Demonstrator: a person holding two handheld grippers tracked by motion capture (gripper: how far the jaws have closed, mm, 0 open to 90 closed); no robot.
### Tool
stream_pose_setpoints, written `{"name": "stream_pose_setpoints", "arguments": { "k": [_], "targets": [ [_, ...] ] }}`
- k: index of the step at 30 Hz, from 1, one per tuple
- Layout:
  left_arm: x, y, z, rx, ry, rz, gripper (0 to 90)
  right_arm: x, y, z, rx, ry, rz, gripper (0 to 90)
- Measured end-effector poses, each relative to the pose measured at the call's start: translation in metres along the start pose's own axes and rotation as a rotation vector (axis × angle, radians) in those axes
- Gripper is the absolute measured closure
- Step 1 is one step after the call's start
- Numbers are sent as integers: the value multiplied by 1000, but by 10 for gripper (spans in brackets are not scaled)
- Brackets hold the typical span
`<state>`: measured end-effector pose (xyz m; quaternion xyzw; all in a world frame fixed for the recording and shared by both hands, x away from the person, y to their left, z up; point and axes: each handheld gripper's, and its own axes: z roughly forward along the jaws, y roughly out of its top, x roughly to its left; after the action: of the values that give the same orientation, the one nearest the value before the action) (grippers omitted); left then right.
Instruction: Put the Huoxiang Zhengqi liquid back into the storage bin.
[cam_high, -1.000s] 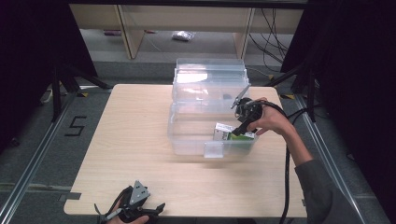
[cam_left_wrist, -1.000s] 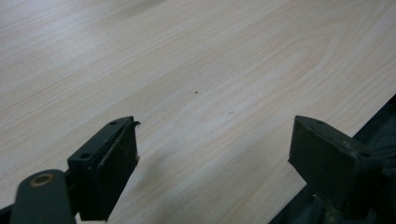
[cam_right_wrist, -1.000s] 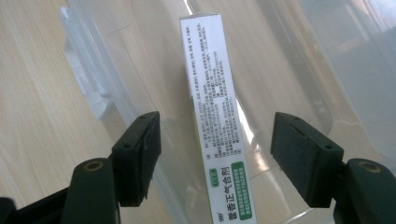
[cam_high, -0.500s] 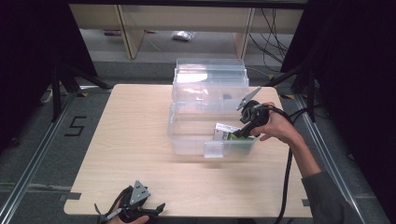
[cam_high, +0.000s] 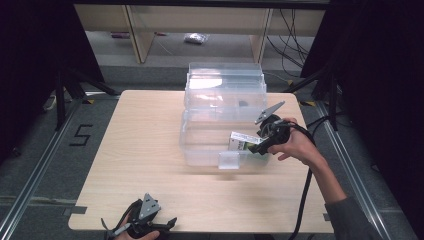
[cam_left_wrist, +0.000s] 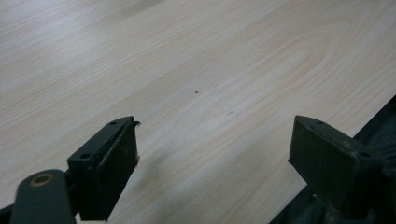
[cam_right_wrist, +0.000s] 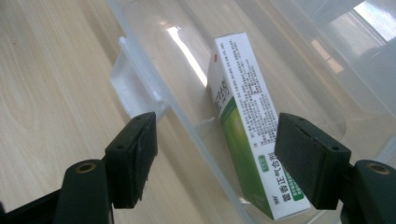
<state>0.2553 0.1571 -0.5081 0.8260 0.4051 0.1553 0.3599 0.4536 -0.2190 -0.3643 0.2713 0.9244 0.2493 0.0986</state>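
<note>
Leaning inside clear bin (cam_right_wrist: 299, 60): medicine box (cam_right_wrist: 243, 116)

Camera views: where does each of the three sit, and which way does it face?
High view: above the person's side, looking forward and down on the light wooden table; forearms enter from below.
Left gripper view: on the left gripper, facing bare tabletop; black jaws wide apart.
Right gripper view: on the right gripper, facing the clear plastic storage box; jaws have been opening.
Shared: high and right gripper views show the white-and-green carton inside the box.

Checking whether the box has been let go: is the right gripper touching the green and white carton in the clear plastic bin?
Apart. In the right gripper view the right gripper stands open, with gaps beside the carton.
</note>
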Motion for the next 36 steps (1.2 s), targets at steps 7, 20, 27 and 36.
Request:
{"name": "stream_pose_setpoints", "arguments": {
  "k": [7,20,27,36],
  "targets": [
    [0,0,0,-6,0,-6,149,8,-6,-1,-21,-5,20,300],
    [0,0,0,2,8,4,149,20,-22,0,-73,-1,45,273],
    [1,0,0,3,8,6,148,24,-30,-2,-91,-14,56,266],
    [1,0,1,2,9,8,149,33,-36,-2,-120,-8,70,256]
  ]
}}
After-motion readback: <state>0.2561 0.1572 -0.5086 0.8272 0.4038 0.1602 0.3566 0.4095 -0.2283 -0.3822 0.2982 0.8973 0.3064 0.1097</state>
